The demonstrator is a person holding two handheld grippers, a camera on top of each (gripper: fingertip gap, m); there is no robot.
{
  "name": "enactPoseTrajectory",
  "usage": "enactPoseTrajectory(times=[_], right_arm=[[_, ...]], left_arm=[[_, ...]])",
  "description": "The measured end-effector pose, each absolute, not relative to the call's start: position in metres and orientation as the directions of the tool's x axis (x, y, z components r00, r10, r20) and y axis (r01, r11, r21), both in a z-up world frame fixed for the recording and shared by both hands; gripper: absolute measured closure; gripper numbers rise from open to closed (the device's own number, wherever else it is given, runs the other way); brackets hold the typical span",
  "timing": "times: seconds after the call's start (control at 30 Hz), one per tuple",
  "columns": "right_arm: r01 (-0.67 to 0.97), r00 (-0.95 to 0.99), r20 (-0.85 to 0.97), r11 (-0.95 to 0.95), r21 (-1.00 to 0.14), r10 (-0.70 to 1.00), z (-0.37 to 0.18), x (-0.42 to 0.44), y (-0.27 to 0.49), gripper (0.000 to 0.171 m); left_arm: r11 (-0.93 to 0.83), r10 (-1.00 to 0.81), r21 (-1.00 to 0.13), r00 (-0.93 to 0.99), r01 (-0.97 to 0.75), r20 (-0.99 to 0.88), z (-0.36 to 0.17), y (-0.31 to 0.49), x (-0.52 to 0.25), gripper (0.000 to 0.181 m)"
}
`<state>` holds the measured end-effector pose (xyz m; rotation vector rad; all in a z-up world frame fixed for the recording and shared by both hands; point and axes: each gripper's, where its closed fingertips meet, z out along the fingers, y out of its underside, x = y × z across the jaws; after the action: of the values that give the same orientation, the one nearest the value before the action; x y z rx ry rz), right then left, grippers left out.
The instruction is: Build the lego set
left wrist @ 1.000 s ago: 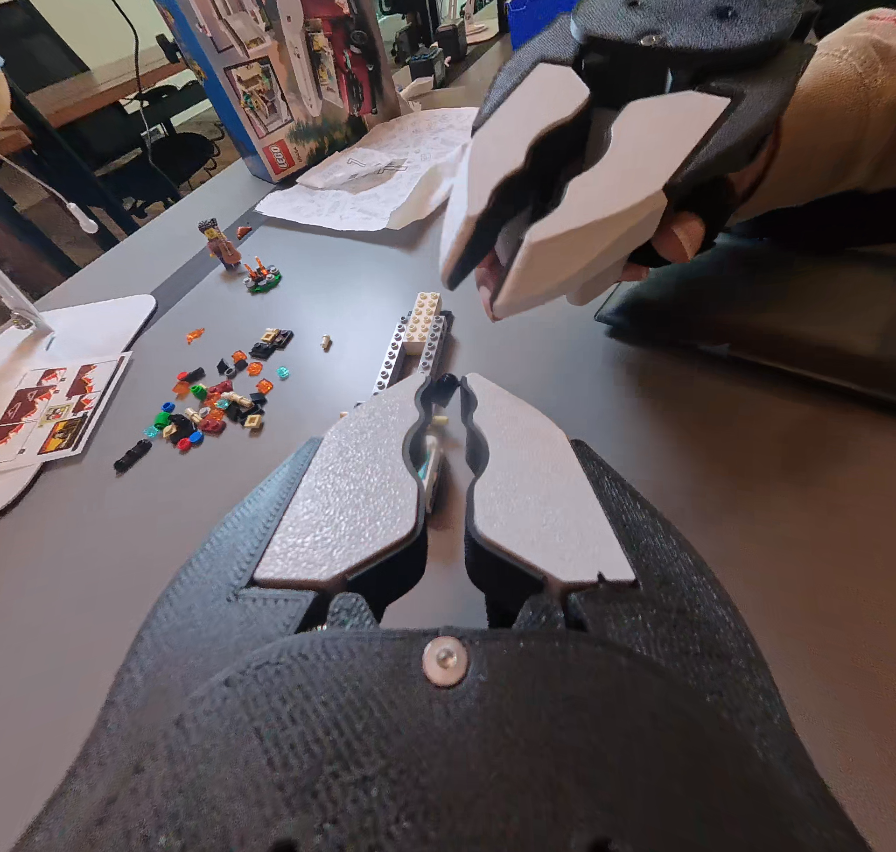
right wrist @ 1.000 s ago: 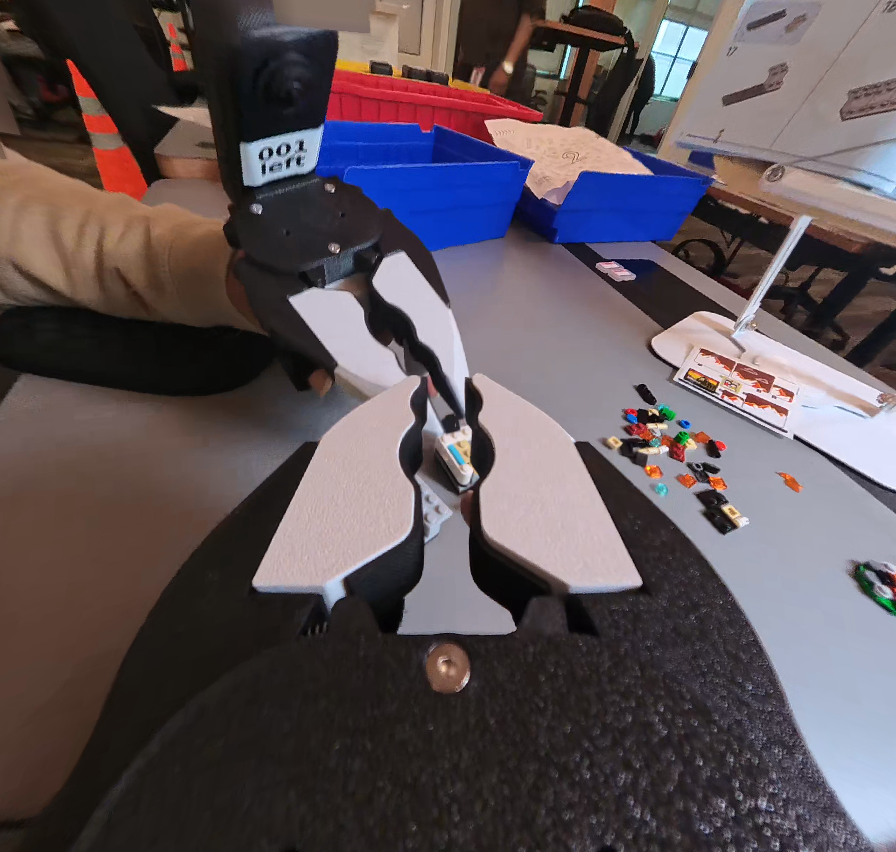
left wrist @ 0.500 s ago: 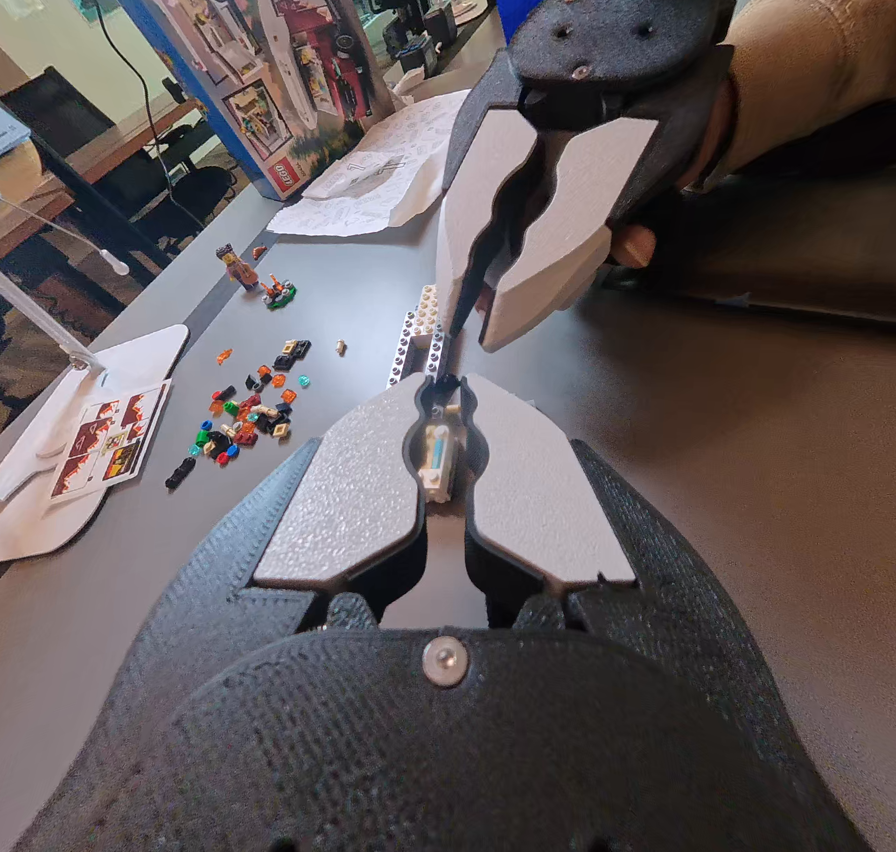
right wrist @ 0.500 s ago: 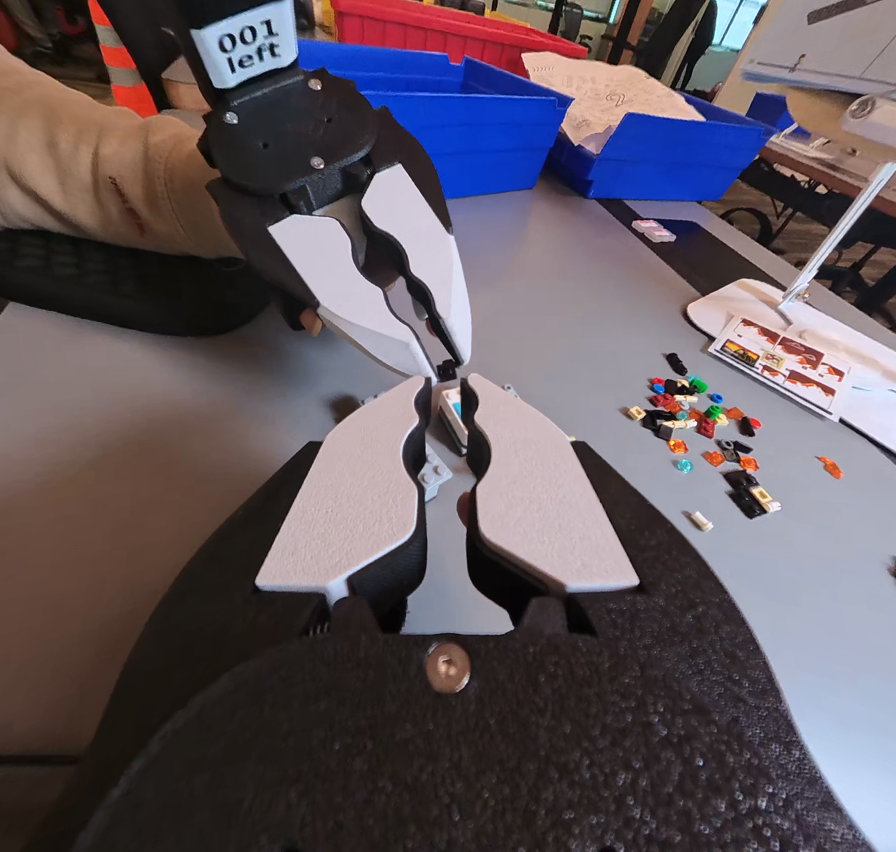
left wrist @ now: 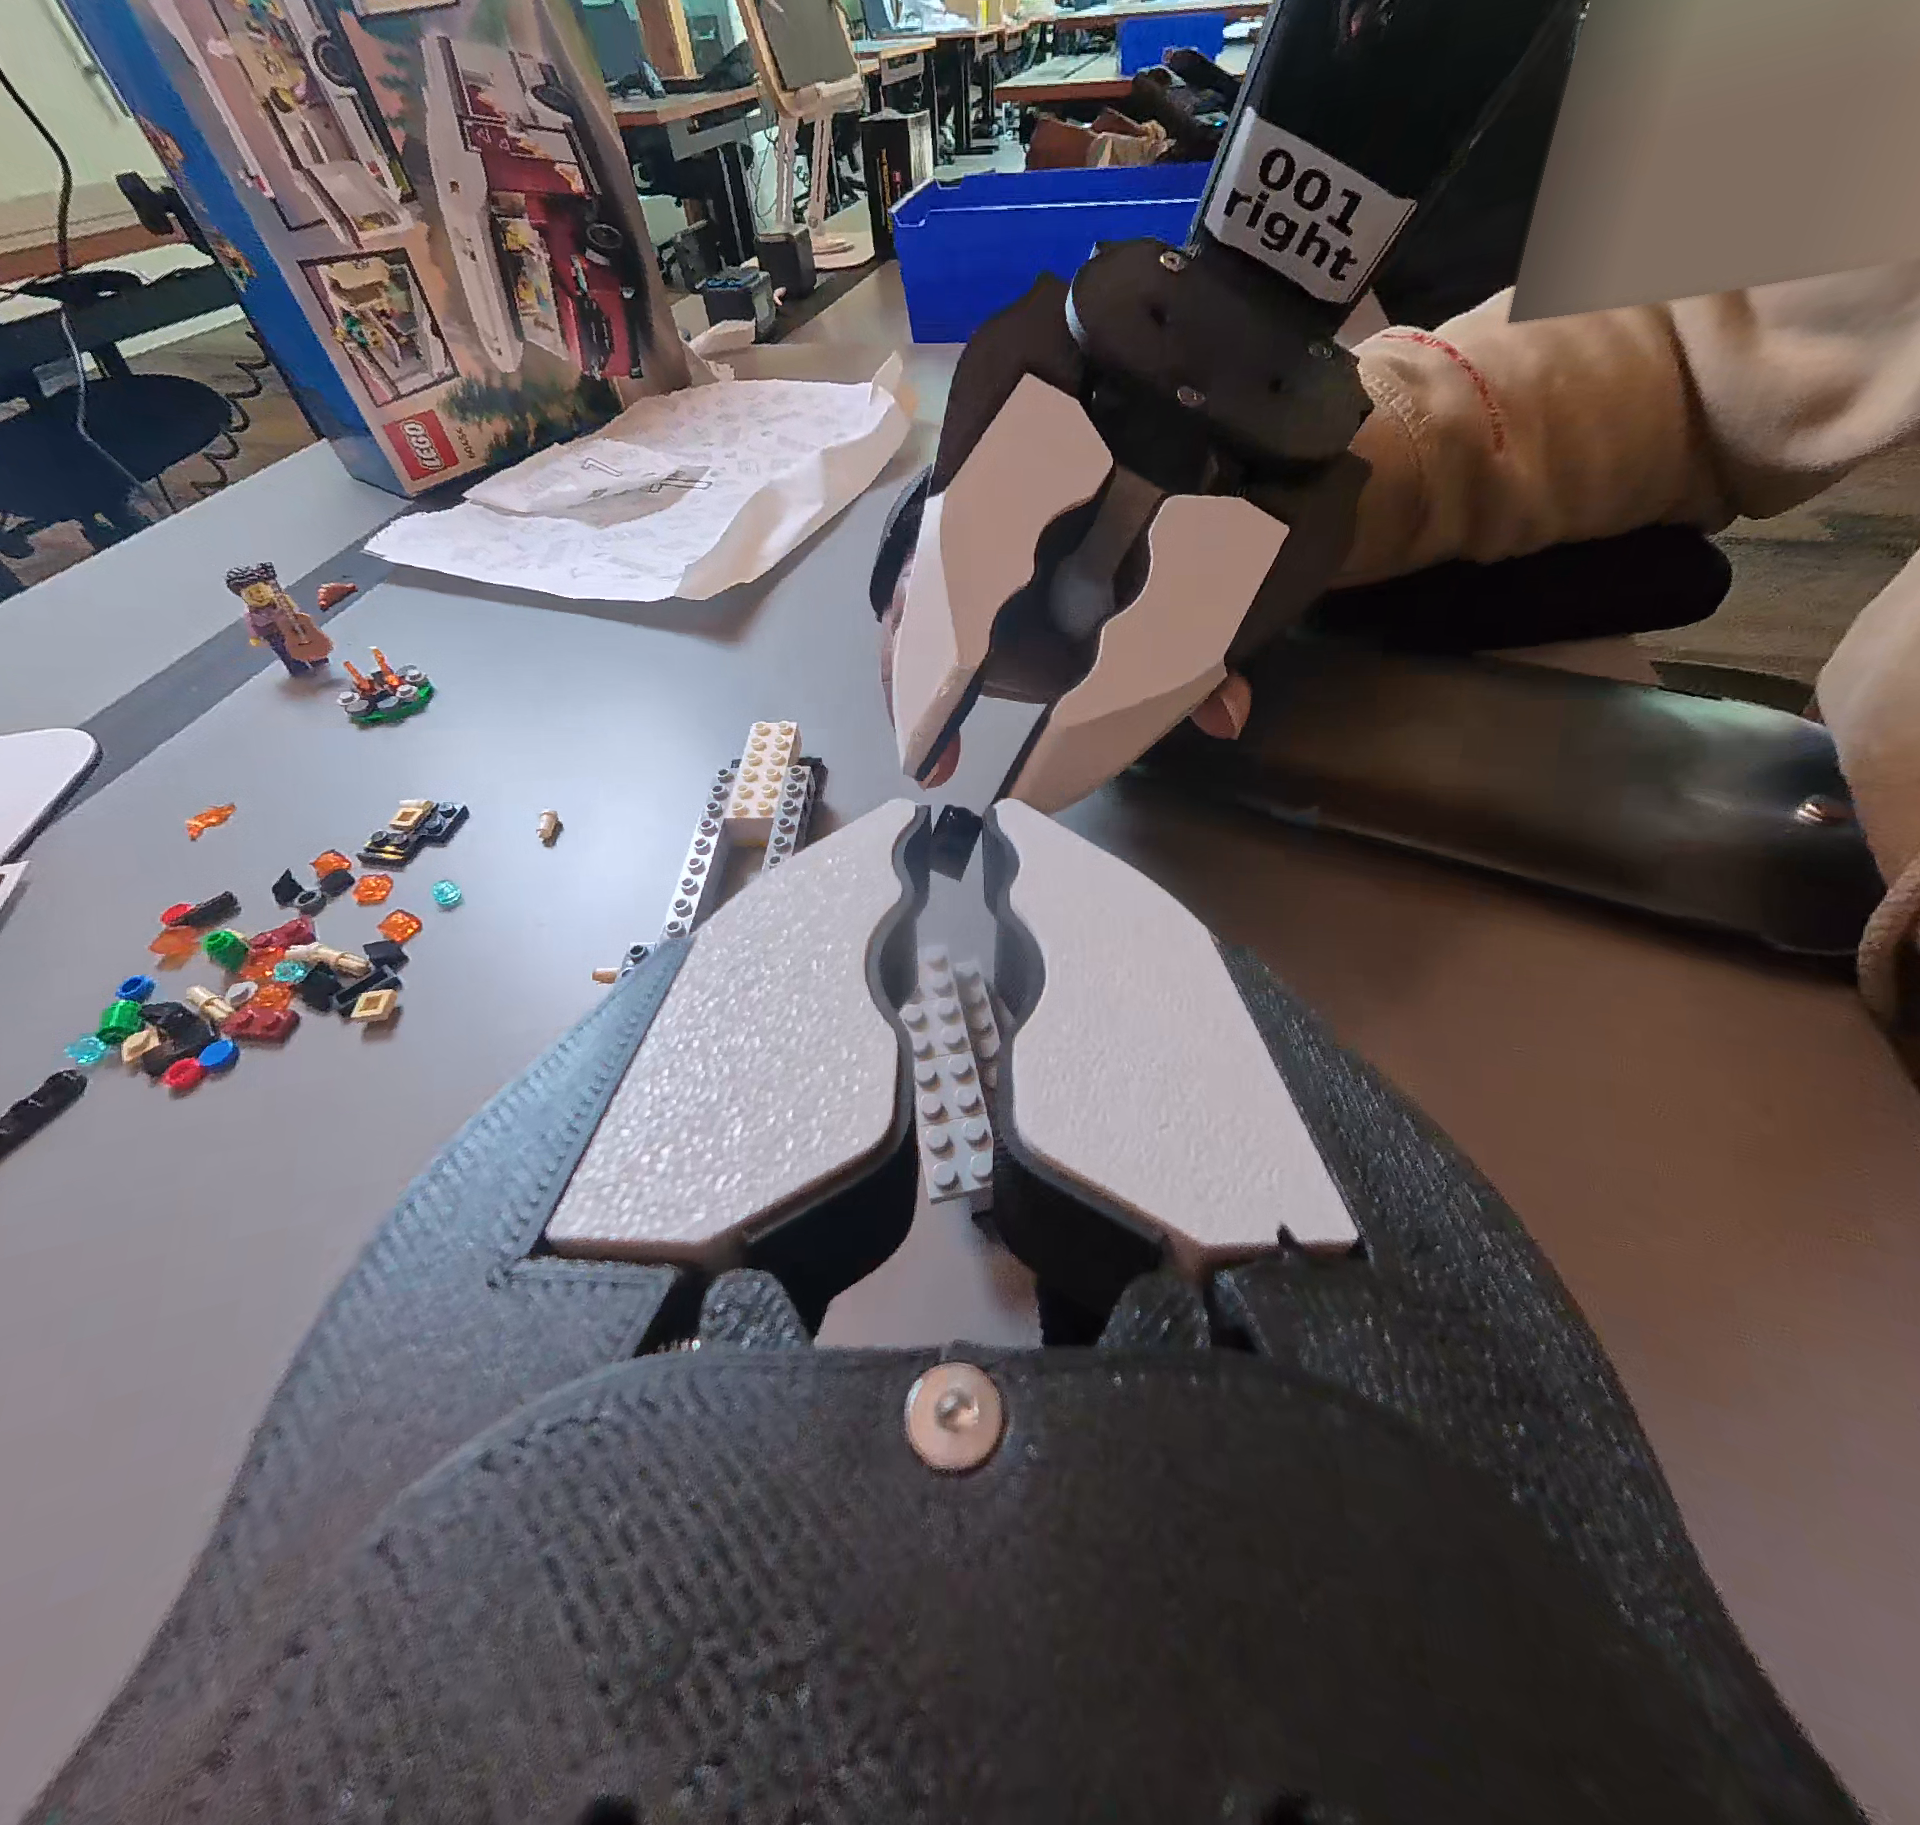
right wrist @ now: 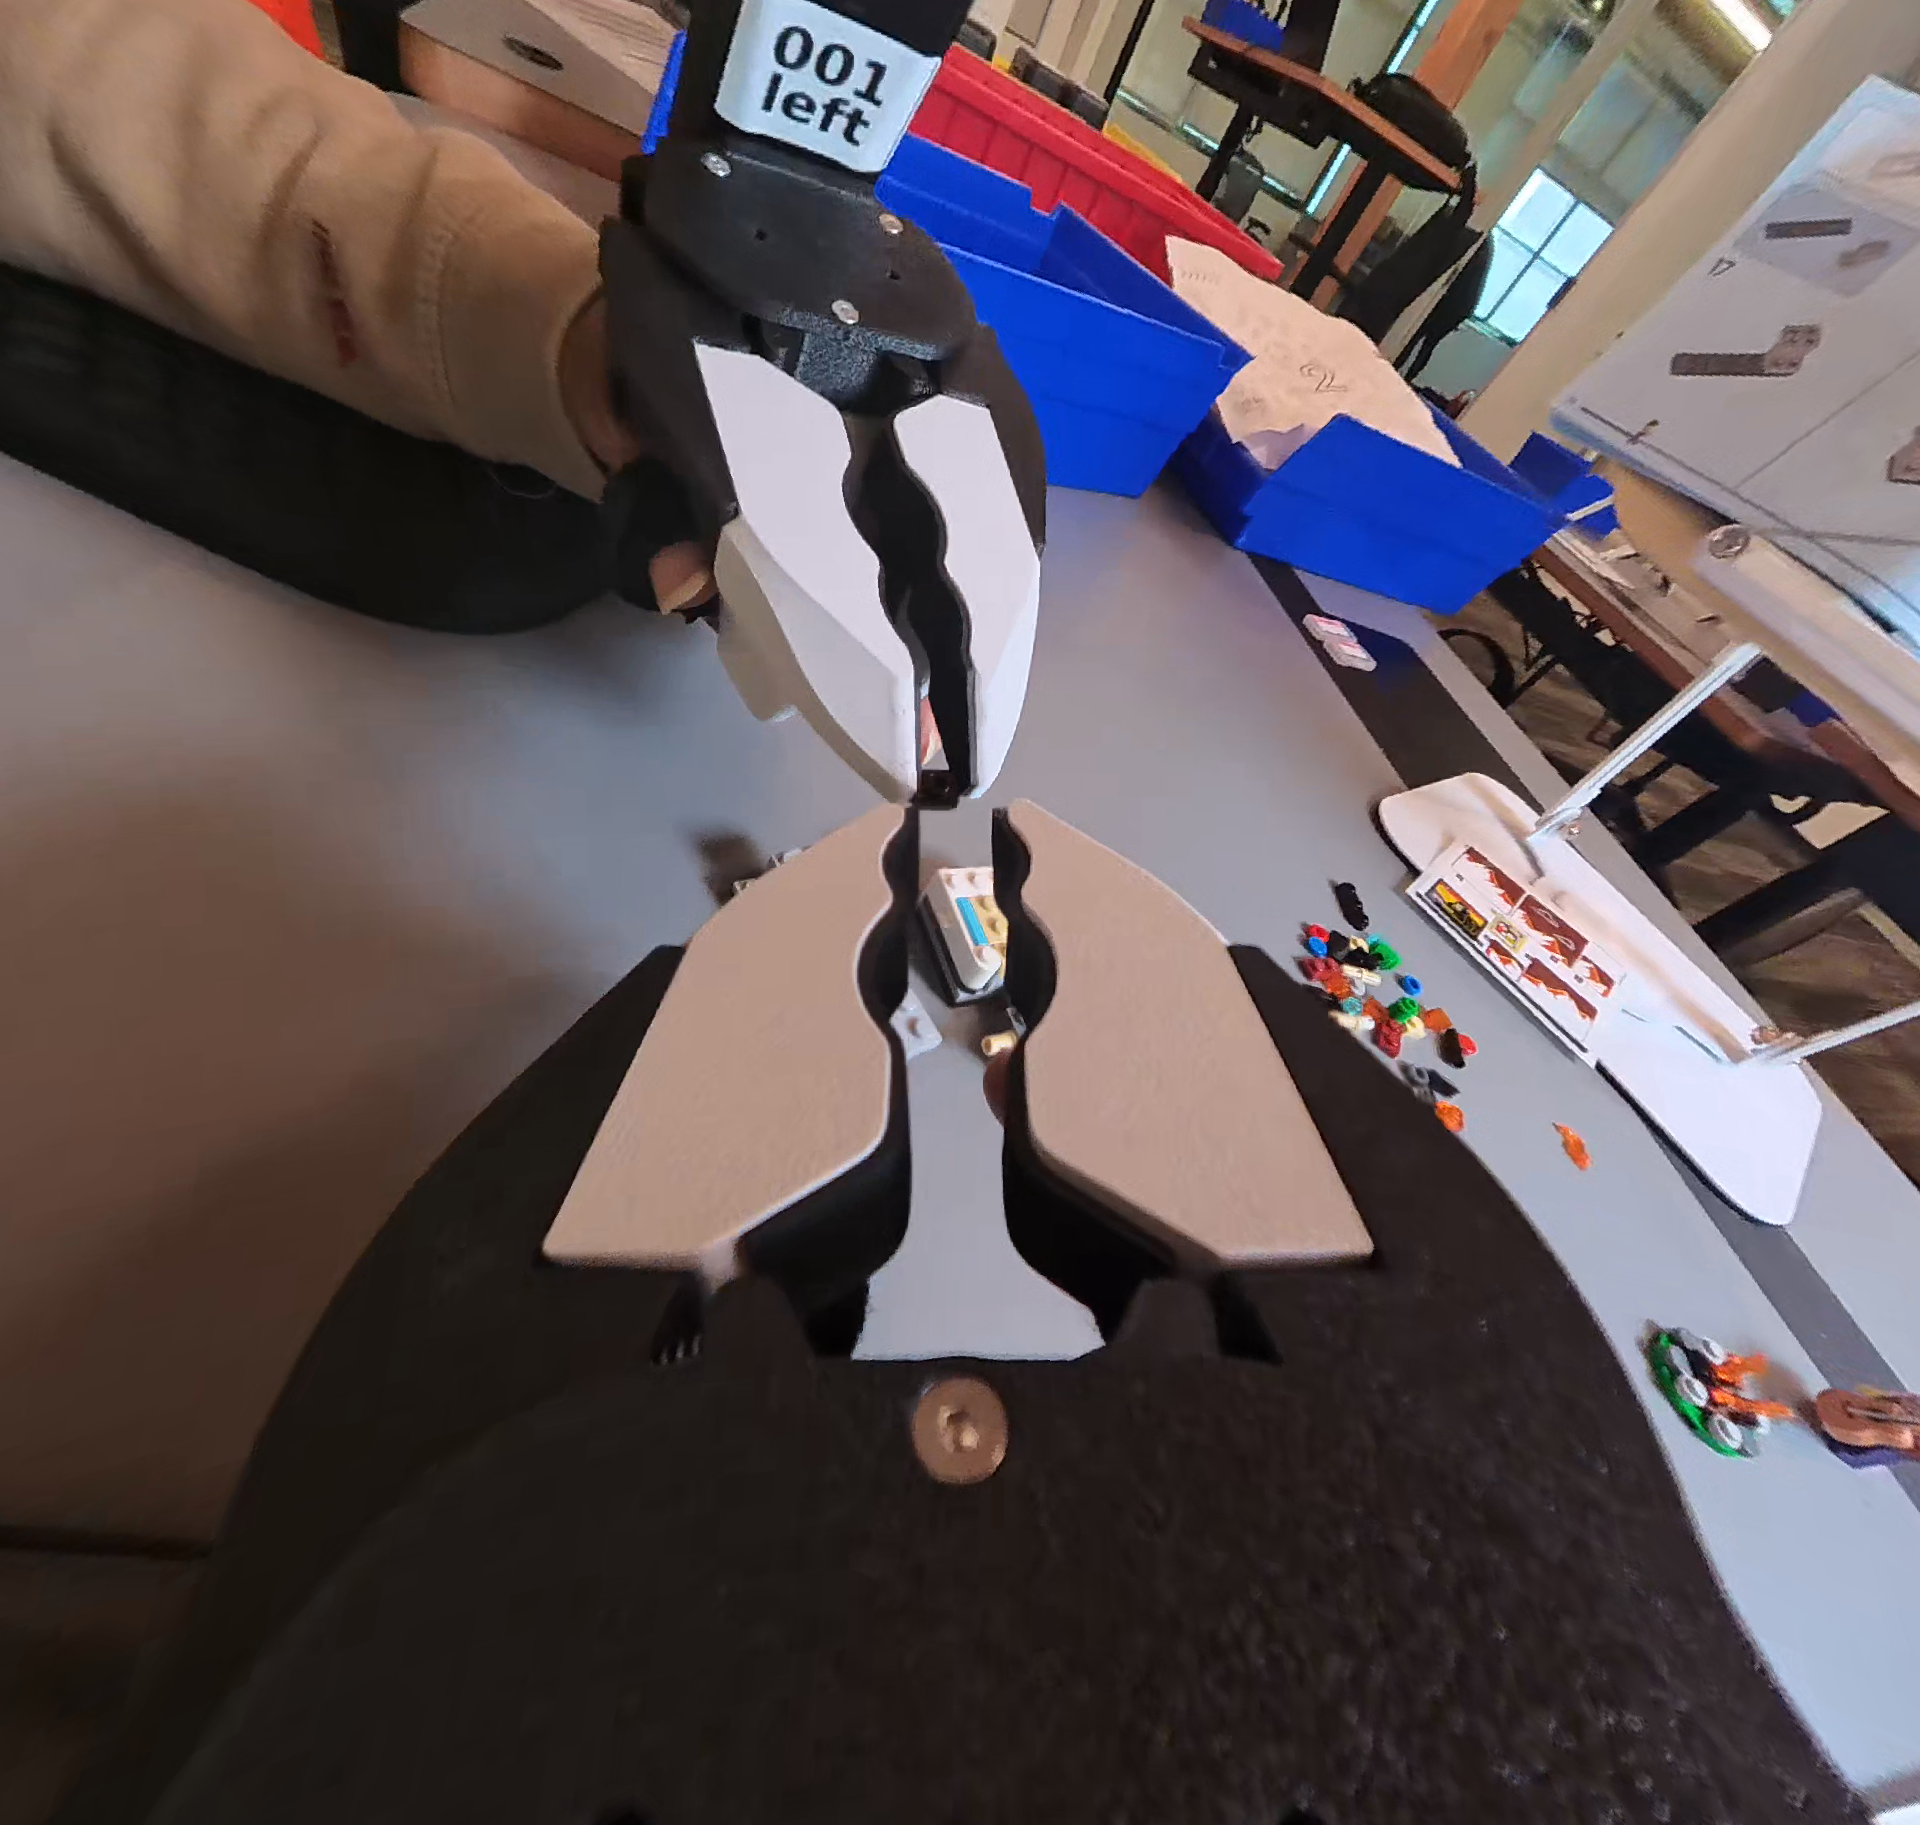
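Note:
My left gripper (left wrist: 953,819) is shut on a small black piece (left wrist: 956,832) at its fingertips, held above the table. My right gripper (right wrist: 951,819) is slightly open and empty. It points tip to tip at the left gripper (right wrist: 935,786), and the black piece (right wrist: 938,791) sits just beyond its tips. In the left wrist view the right gripper (left wrist: 966,783) comes down from above. Under them on the table lie a grey studded plate (left wrist: 951,1069), a white block with a blue stripe (right wrist: 966,928) and long grey beams topped with tan bricks (left wrist: 753,809).
A pile of small coloured loose pieces (left wrist: 260,965) lies left on the grey table (left wrist: 520,1256), with a minifigure (left wrist: 275,622) and a campfire build (left wrist: 387,689) behind. The set box (left wrist: 416,217) and paper bag (left wrist: 665,497) stand farther back. Blue bins (right wrist: 1091,352) and a sticker sheet (right wrist: 1507,934) are opposite. Only a small space, under 4 cm, lies between the two pairs of fingers. Both grippers' tips are roughly 7 cm from the grey studded plate (left wrist: 951,1069).
The two grippers have come closer until their tips almost meet. The left gripper has kept the black piece throughout. Both have shifted over the table parts.

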<state>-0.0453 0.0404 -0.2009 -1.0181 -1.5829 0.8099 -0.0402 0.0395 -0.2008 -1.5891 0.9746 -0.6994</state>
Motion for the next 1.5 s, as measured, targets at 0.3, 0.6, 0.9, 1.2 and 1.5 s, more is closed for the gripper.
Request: enactPoseTrajectory(times=[0.3,0.6,0.9,1.2,1.5], right_arm=[[0.210,-0.123,0.692,0.700,-0.682,0.711,-0.202,-0.043,0.030,0.159],[0.225,-0.123,0.829,0.829,-0.513,0.546,-0.207,-0.045,0.025,0.159],[0.217,-0.078,0.833,0.824,-0.523,0.549,-0.203,-0.048,0.024,0.164],[0.205,-0.035,0.779,0.767,-0.607,0.626,-0.199,-0.047,0.032,0.170],[0.275,-0.250,0.459,0.517,-0.811,0.853,-0.218,-0.035,0.026,0.170]], left_arm=[[-0.217,-0.903,-0.965,0.406,-0.146,0.142,-0.202,0.031,-0.035,0.172],[-0.408,-0.871,-0.912,0.316,-0.040,0.376,-0.199,0.026,-0.035,0.173],[-0.461,-0.850,-0.887,0.302,-0.026,0.432,-0.202,0.026,-0.033,0.173],[-0.465,-0.836,-0.884,0.308,0.042,0.454,-0.191,0.032,-0.040,0.162],[-0.425,-0.835,-0.905,0.388,-0.006,0.390,-0.196,0.041,-0.051,0.166]])
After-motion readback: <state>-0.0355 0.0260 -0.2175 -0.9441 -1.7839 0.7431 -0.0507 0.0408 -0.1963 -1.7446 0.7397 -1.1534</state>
